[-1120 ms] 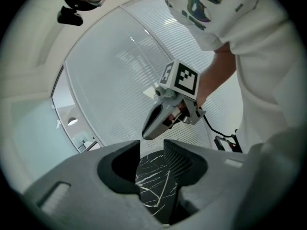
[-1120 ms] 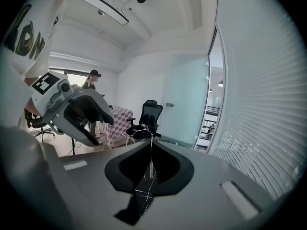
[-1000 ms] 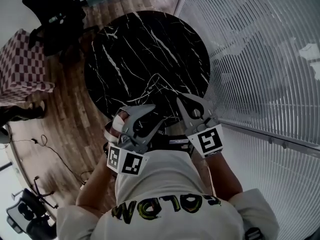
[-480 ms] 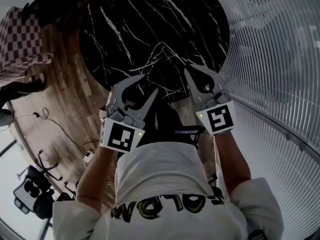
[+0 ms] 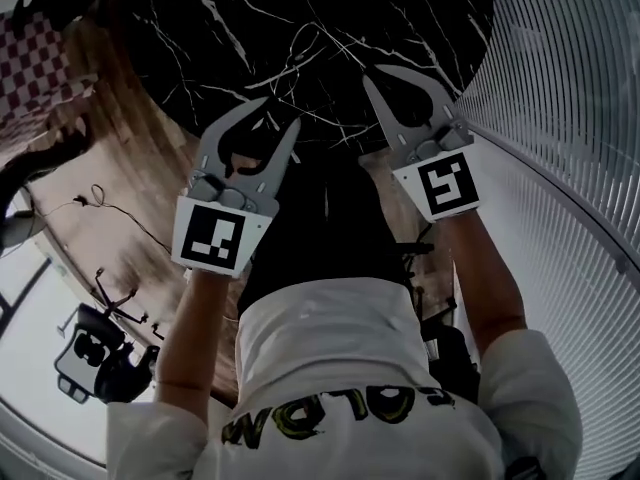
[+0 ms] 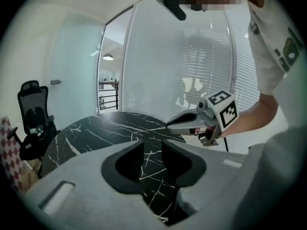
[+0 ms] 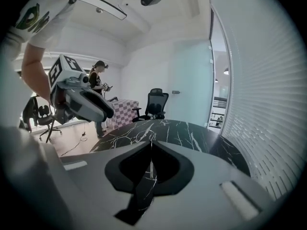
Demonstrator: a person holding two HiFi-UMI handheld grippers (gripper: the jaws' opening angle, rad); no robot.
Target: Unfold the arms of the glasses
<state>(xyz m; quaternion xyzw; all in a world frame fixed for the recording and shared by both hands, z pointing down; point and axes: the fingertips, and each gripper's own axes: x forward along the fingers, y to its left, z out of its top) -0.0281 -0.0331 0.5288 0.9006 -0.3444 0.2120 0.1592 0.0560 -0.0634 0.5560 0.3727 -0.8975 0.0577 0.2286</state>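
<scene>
Jaws of left hand-held gripper (image 5: 281,110) just narrowed, gaping empty; right hand-held gripper (image 5: 370,74) clenched.

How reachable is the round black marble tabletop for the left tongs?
Likely yes: the left tongs hang by the near edge of the round black marble tabletop, nothing in between. Their jaws have just been closing but stand apart, empty.

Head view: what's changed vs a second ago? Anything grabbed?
Both grippers dropped toward the near edge of the black marble table. The left gripper rolled level and its jaws have just been closing partway, nothing between them. Unchanged: right gripper jaws together and empty; nothing taken or released.
</scene>
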